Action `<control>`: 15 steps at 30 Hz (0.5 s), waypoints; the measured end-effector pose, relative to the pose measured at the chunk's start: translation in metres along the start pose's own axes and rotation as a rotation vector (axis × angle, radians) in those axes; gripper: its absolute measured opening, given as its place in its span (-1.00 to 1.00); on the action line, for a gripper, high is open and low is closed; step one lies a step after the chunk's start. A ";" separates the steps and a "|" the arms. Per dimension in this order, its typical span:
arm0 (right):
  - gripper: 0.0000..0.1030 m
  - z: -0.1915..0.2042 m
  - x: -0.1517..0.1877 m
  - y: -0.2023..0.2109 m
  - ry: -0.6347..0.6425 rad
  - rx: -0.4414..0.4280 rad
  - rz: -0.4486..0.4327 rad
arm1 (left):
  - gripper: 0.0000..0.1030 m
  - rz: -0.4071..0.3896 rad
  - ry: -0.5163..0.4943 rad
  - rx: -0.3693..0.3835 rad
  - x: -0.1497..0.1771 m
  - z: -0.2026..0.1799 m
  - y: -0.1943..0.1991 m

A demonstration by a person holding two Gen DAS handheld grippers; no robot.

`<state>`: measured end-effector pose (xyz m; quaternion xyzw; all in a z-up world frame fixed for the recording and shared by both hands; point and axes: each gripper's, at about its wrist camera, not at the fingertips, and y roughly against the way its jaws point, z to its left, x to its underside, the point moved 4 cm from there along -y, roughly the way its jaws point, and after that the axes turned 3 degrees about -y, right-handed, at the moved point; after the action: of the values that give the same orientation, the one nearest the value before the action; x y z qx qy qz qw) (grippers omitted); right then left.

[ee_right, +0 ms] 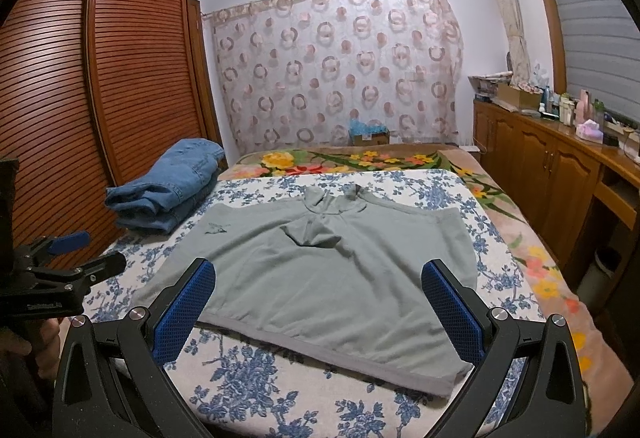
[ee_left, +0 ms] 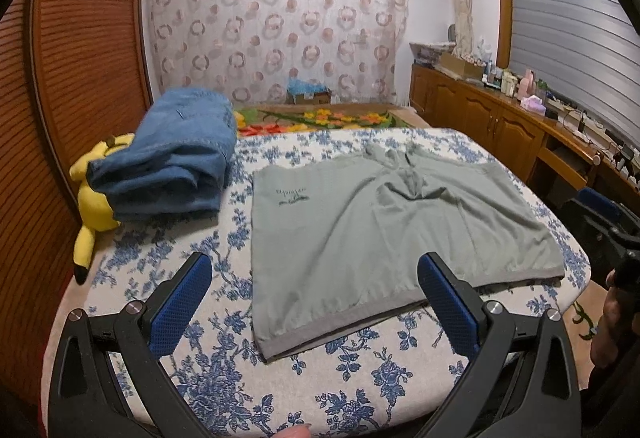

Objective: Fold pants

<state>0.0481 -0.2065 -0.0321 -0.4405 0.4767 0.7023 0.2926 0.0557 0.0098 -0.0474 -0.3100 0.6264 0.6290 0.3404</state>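
Grey-green pants (ee_left: 384, 230) lie flat on the blue-flowered bedspread (ee_left: 240, 378), waistband toward me, a small print near the left edge. They also show in the right wrist view (ee_right: 320, 278), with a crumpled fold in the middle. My left gripper (ee_left: 316, 302) is open and empty, hovering above the waistband's near left part. My right gripper (ee_right: 320, 302) is open and empty, above the waistband's right part. The left gripper also shows at the left edge of the right wrist view (ee_right: 86, 252).
Folded blue jeans (ee_left: 172, 162) lie at the bed's left over a yellow plush toy (ee_left: 94, 206); they also show in the right wrist view (ee_right: 168, 186). A brown louvred wardrobe (ee_right: 100, 78) stands left. A wooden cabinet (ee_right: 560, 166) with bottles runs along the right. A flowered blanket (ee_right: 360, 160) lies beyond.
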 end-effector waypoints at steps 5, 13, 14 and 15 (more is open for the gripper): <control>1.00 -0.006 0.002 -0.007 -0.005 0.017 0.025 | 1.00 0.034 -0.022 -0.002 0.006 -0.003 -0.015; 1.00 -0.013 0.005 -0.019 -0.012 0.040 0.084 | 1.00 0.105 -0.059 0.011 0.018 -0.007 -0.044; 1.00 -0.015 0.004 -0.021 -0.011 0.037 0.089 | 1.00 0.112 -0.064 0.016 0.019 -0.008 -0.047; 1.00 -0.017 0.004 -0.023 -0.008 0.033 0.097 | 1.00 0.121 -0.071 0.024 0.020 -0.009 -0.052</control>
<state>0.0712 -0.2137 -0.0481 -0.4090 0.5078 0.7094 0.2675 0.0863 0.0012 -0.0944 -0.2450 0.6390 0.6515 0.3275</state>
